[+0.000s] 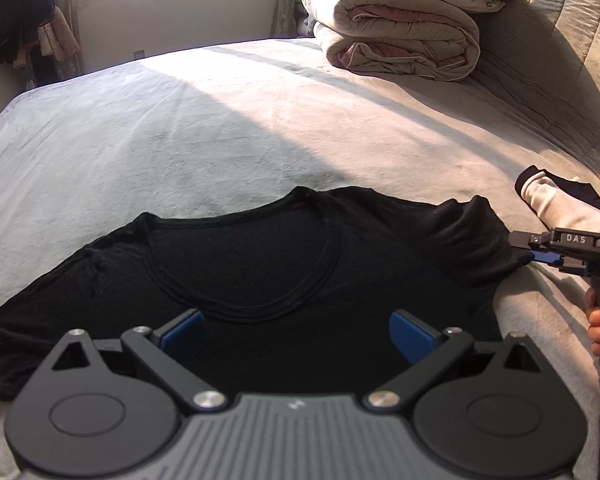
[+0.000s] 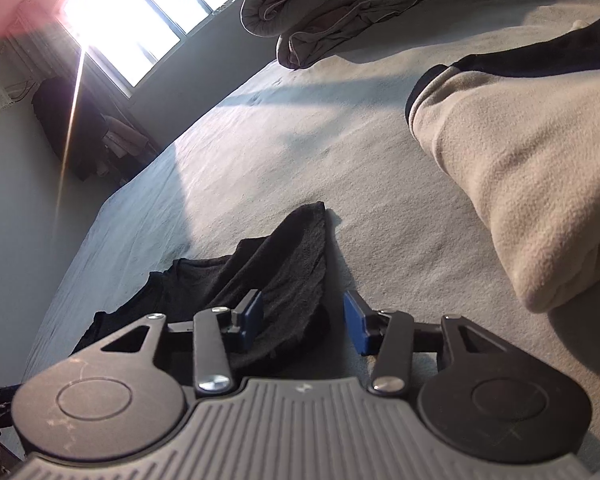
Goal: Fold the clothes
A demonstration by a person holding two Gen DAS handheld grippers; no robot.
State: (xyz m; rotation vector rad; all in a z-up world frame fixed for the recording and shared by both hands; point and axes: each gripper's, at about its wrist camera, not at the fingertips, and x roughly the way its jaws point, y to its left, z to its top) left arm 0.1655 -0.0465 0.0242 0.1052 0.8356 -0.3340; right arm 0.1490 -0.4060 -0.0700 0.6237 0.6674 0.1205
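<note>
**Black T-shirt flat on bed, right sleeve between open fingers**

Black T-shirt (image 1: 260,272) lies spread on the bed (image 1: 180,128), neckline facing away. Left hand-held gripper (image 1: 296,330) hovers over the chest, jaws wide, holding nothing. Right hand-held gripper (image 2: 303,322) is low at the right sleeve (image 2: 296,272), jaws apart around the hem, not clamped. Risk: thin knit slips or only one layer gets pinched, so the sleeve bunches. Beyond: a cream garment (image 2: 520,184), then a folded duvet (image 1: 396,28).
</note>
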